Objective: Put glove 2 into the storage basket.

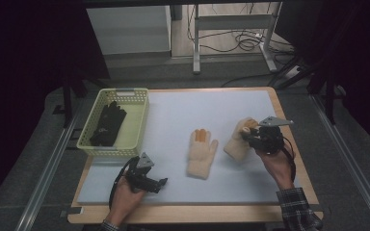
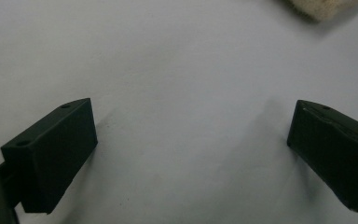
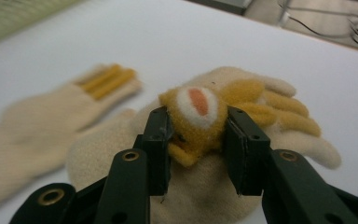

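Two cream knit gloves with orange-yellow fingers are on the white mat. One glove (image 1: 201, 153) (image 3: 42, 121) lies flat at the middle. My right gripper (image 1: 248, 137) (image 3: 196, 135) is shut on the other glove (image 1: 238, 140) (image 3: 205, 196), pinching its orange and white patch (image 3: 196, 112) and lifting that part off the mat. My left gripper (image 1: 160, 185) (image 2: 191, 154) rests low at the near left of the mat, jaws wide open with only bare mat between them. A corner of the flat glove (image 2: 314, 7) peeks in at the top of the left gripper view.
A pale yellow basket (image 1: 137, 126) at the far left of the mat holds a black glove (image 1: 108, 124). The white mat (image 1: 183, 110) sits on a wooden table (image 1: 192, 214). Table legs and cables (image 1: 241, 41) stand beyond the far edge.
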